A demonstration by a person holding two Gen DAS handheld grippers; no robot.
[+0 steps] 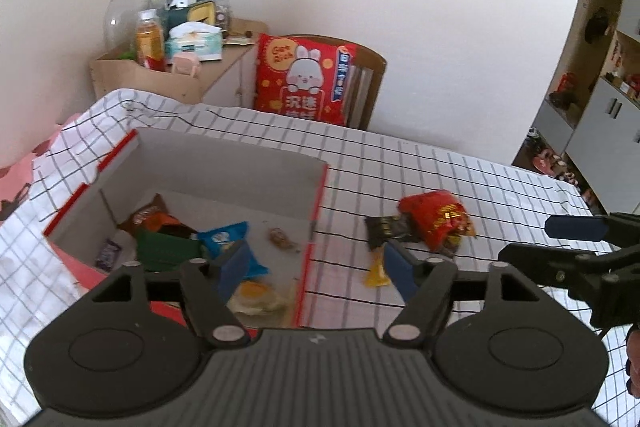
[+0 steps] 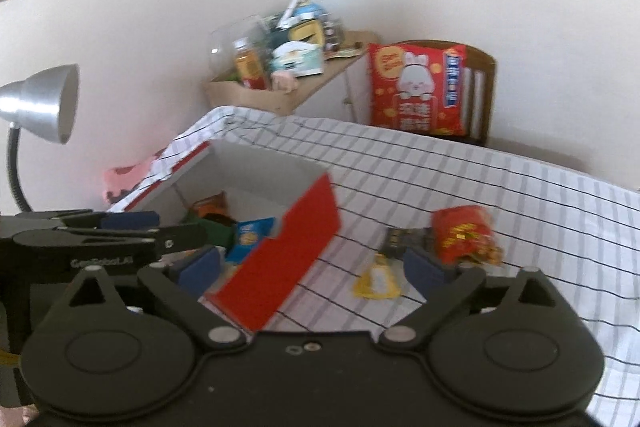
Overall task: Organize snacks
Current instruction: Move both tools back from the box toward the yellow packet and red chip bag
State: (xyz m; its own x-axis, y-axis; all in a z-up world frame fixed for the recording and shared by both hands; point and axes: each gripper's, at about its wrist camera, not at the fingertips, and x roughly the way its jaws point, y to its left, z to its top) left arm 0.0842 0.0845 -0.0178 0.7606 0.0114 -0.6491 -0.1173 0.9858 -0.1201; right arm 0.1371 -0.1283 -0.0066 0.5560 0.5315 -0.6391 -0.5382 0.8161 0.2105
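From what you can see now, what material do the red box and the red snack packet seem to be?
The red box looks like matte cardboard: flat, stiff walls, grey-white inside, with cut tab edges. The red snack packet looks like glossy plastic or foil film: it is crinkled, with printed gold marks. Blur leaves this uncertain.

Right gripper [image 2: 316,267] low and near, jaws wide apart, nothing between them. Blue pads [image 2: 198,267] on the fingers. Just past them, a red box [image 2: 288,251] with white walls, open on top, sitting on the checked cloth [image 2: 480,187]. Inside the box: a blue snack bag [image 2: 250,235], a green bag [image 2: 218,231] and an orange one [image 2: 210,205] farther back. To the right of the box, on the cloth: a small yellow packet [image 2: 376,281], a dark packet [image 2: 402,239] and a red snack bag [image 2: 464,235], close together. Left gripper [image 2: 128,227] coming in from the left, over the near side of the box. Silver lamp [image 2: 44,103] far left. Red bunny cushion [image 2: 416,87] on a chair far back.
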